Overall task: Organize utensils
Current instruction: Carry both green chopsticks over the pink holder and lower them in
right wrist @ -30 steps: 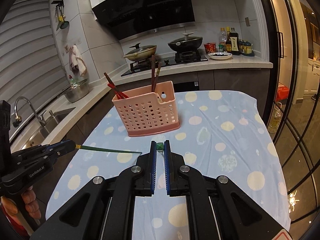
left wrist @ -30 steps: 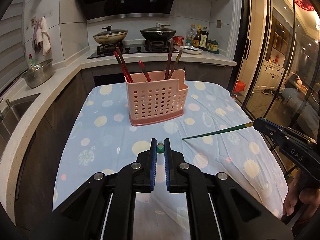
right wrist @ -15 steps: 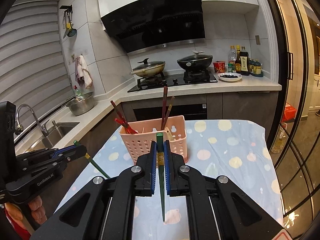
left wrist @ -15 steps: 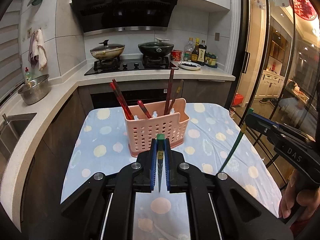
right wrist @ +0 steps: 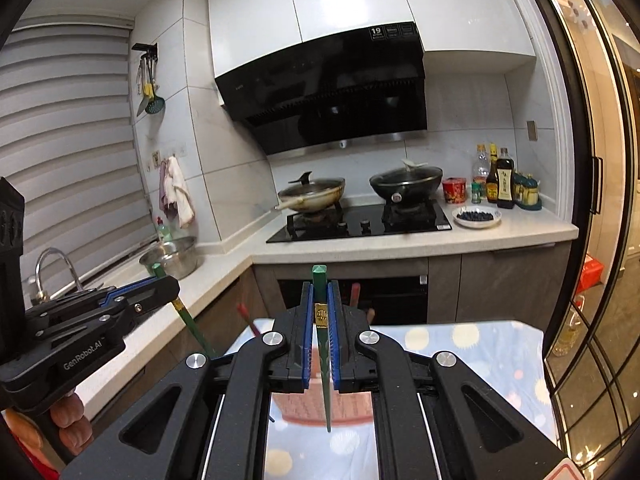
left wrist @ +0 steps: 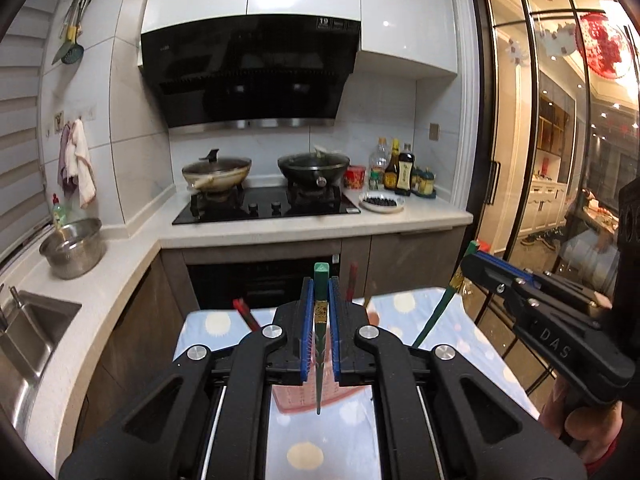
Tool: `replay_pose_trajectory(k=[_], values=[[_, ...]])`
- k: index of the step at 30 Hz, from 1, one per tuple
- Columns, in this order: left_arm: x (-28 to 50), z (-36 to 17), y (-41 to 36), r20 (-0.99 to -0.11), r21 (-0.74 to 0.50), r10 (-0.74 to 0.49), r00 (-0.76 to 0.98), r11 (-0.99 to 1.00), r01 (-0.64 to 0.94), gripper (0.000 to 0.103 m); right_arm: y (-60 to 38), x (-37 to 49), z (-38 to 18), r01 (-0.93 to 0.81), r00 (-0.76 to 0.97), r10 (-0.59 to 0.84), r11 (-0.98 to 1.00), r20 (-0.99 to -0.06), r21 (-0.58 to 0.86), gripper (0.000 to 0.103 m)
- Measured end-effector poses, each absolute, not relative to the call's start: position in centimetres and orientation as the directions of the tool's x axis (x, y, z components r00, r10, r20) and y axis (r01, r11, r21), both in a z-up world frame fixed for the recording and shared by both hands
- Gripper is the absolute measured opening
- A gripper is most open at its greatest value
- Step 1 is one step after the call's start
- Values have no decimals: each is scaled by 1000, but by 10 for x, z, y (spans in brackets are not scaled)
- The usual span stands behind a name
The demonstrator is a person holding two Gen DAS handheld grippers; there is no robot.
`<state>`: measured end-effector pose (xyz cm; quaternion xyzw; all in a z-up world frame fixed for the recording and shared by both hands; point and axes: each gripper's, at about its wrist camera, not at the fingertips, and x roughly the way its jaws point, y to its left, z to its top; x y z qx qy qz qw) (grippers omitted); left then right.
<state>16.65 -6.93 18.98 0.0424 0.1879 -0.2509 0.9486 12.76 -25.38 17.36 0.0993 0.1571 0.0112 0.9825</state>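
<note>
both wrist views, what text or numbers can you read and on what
"19" on the hood; smaller print beside it too small to read.
"DAS" on the right claw.
"GenRobot.AI" on the left claw.
Labels on the bottles and the red cup: blurred.

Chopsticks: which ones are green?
The two held ones: one green chopstick in the left gripper, another in the right gripper, each hanging tip down. The standing chopsticks in the pink basket are red or brown.
</note>
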Motion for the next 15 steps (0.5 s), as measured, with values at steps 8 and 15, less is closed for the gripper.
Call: replay_pose_trajectory(k=[8, 15], values=[[200, 246, -75, -296, -36, -481, 825, 869, 493, 7, -254, 179, 200, 5, 954, 54, 981, -295, 194, 7], [229, 250, -77, -302, -32, -448, 842, 887, 460, 7, -250, 212, 199, -1, 953, 63, 979, -296, 204, 7]])
